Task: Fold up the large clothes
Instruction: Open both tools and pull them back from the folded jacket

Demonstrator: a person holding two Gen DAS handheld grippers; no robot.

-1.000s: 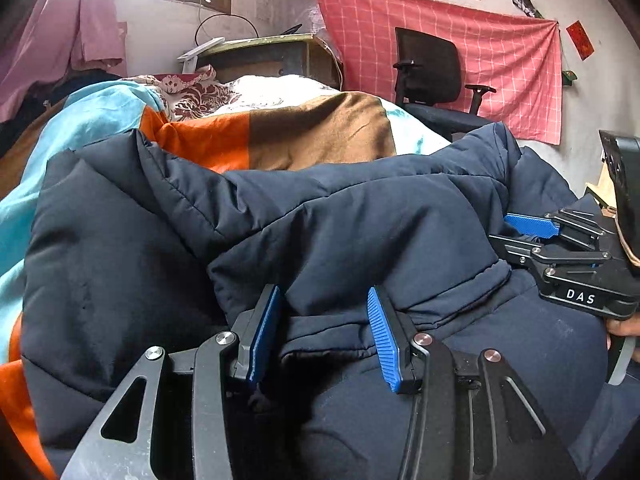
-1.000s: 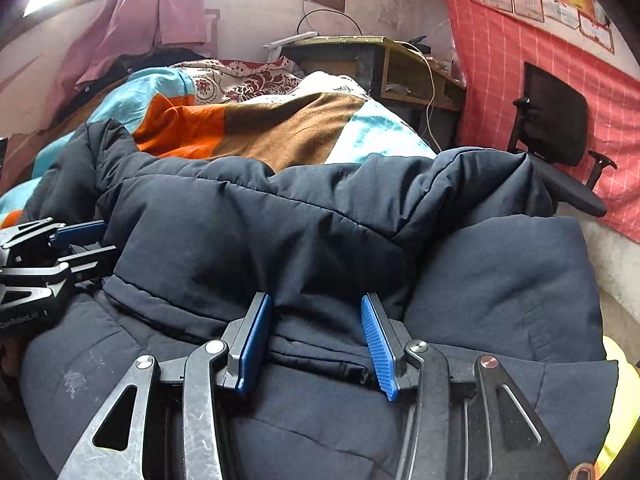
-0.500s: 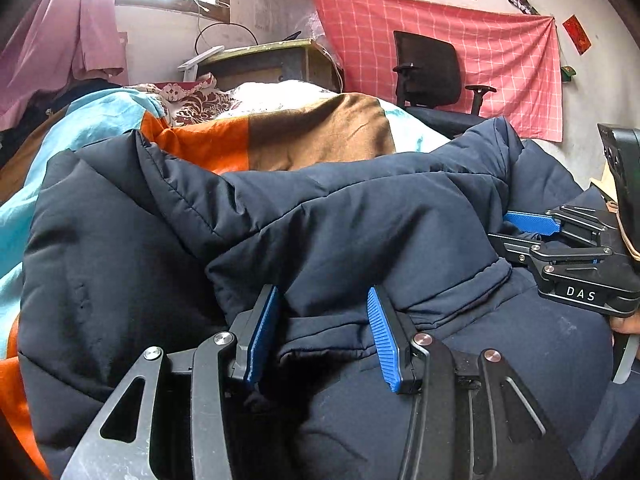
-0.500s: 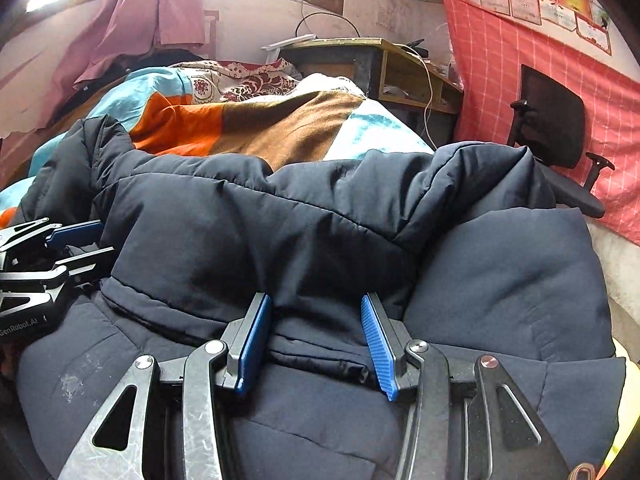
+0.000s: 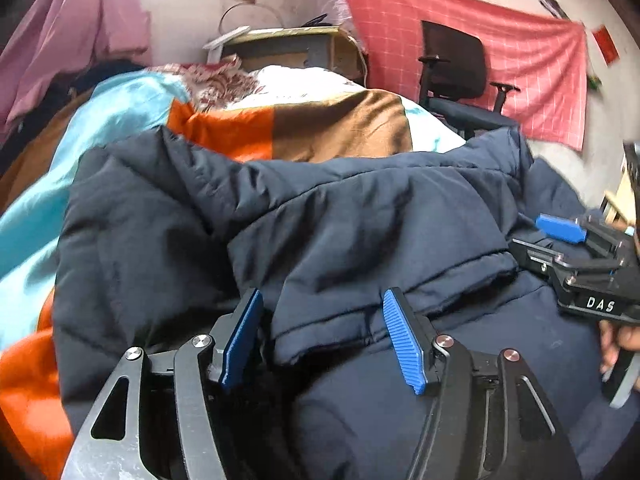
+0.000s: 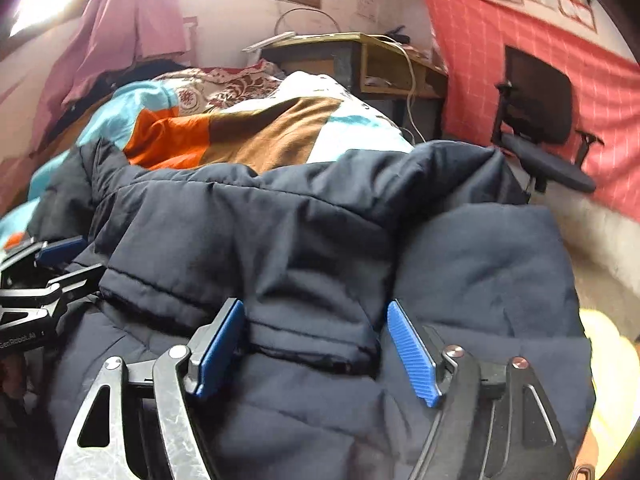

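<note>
A dark navy padded jacket (image 5: 360, 220) lies folded over itself on the bed, its hem edge running across in front of both cameras. My left gripper (image 5: 320, 336) is open, its blue pads standing apart on either side of the hem fold. My right gripper (image 6: 316, 340) is open too, with the doubled hem lying loose between its pads. In the right wrist view the jacket (image 6: 300, 232) fills the lower half. The right gripper (image 5: 580, 264) shows at the far right of the left view, a hand behind it. The left gripper (image 6: 40, 280) shows at that view's left edge.
A patchwork bedspread (image 5: 320, 132) in orange, brown and light blue covers the bed beyond the jacket. Behind stand a desk (image 5: 288, 44) and a black office chair (image 5: 456, 68) before a red checked cloth (image 5: 532, 64). Pink clothing (image 5: 80, 40) hangs at the left by the window.
Both grippers' fingers have spread wider apart around the jacket hem. The cameras shifted slightly, with some motion blur now.
</note>
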